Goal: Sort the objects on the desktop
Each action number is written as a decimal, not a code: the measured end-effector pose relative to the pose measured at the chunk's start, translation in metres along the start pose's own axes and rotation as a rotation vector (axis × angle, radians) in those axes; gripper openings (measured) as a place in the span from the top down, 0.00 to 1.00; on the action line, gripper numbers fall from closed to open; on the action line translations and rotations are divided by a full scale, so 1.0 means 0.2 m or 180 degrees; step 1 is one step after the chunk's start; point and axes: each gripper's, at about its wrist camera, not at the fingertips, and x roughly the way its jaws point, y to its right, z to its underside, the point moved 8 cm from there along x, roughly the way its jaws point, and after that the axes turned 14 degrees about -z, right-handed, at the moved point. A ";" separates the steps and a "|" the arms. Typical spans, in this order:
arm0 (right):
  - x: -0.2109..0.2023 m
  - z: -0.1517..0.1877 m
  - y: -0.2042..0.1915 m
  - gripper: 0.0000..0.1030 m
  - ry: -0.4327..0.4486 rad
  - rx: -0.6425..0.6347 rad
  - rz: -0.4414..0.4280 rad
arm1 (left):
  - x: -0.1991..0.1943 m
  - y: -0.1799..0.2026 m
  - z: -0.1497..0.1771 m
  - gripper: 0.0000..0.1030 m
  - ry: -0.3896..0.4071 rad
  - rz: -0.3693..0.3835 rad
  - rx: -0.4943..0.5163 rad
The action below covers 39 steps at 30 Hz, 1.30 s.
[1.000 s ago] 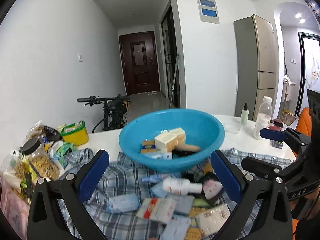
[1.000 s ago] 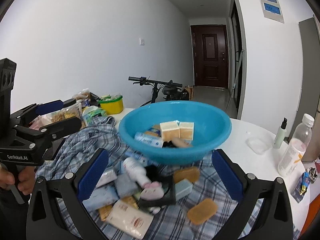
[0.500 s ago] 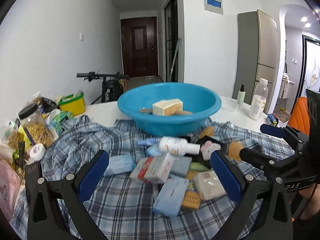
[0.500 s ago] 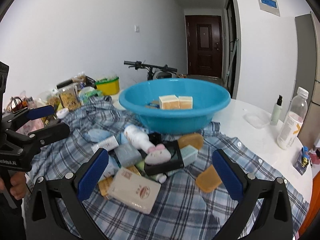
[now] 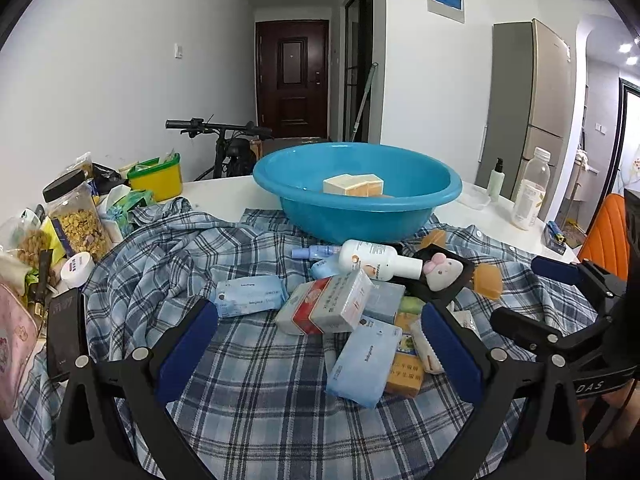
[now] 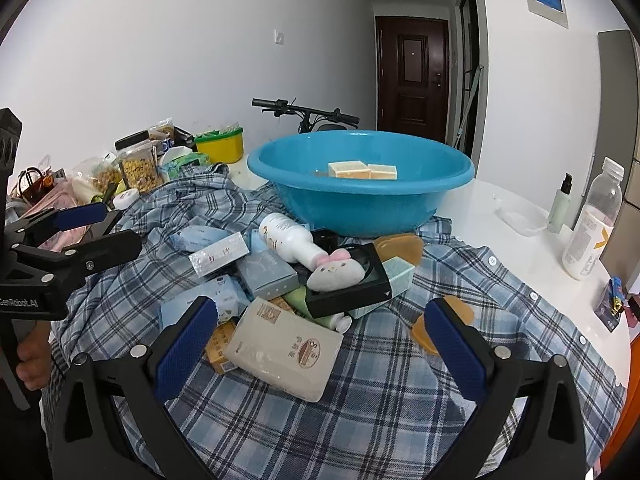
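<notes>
Both tongs are spread wide and hold nothing. The left tongs (image 5: 320, 344) hang over a heap of small packets (image 5: 352, 320) on the plaid shirt (image 5: 168, 264) that covers the worktop (image 6: 492, 204); the right tongs (image 6: 320, 344) face the same heap from its other side. At 12 o'clock beyond the heap stands the blue basin (image 5: 356, 196), two cream boxes (image 6: 362, 170) inside. A white bottle (image 6: 286, 236) lies by a black tray (image 6: 348, 296) carrying a plush rabbit (image 6: 338, 270)
</notes>
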 end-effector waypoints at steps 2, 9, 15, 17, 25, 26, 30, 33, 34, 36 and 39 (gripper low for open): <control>0.00 0.00 0.00 0.00 -0.0010 0.0030 -0.0044 | 0.00 0.00 0.01 0.00 -0.0015 -0.0026 0.0008; 0.02 0.01 -0.03 0.00 -0.0031 0.0027 -0.0063 | 0.02 0.02 0.04 0.00 -0.0102 -0.0020 -0.0043; 0.02 0.01 -0.03 0.00 -0.0010 0.0055 -0.0073 | 0.03 0.04 0.04 0.00 -0.0089 -0.0047 -0.0008; 0.03 0.01 -0.04 0.00 -0.0022 0.0043 -0.0077 | 0.03 0.04 0.05 0.00 -0.0079 -0.0026 -0.0002; 0.05 0.02 -0.05 0.00 -0.0055 0.0002 -0.0063 | 0.02 0.07 0.05 0.00 -0.0004 -0.0108 0.0101; 0.05 0.02 -0.05 0.00 -0.0059 0.0000 -0.0059 | 0.02 0.07 0.05 0.00 -0.0003 -0.0121 0.0104; 0.05 0.02 -0.05 0.00 -0.0059 0.0003 -0.0053 | 0.02 0.07 0.05 0.00 -0.0012 -0.0086 0.0087; 0.05 0.02 -0.05 0.00 -0.0071 -0.0005 -0.0037 | 0.03 0.07 0.05 0.00 -0.0015 -0.0083 0.0081; 0.06 0.03 -0.05 0.00 -0.0077 -0.0004 -0.0037 | 0.02 0.07 0.05 0.00 0.0000 -0.0082 0.0085; 0.06 0.03 -0.04 0.00 -0.0083 -0.0001 -0.0037 | 0.02 0.07 0.05 0.00 0.0024 -0.0083 0.0092; 0.06 0.04 -0.04 0.00 -0.0090 0.0000 -0.0034 | 0.03 0.07 0.05 0.00 0.0033 -0.0108 0.0103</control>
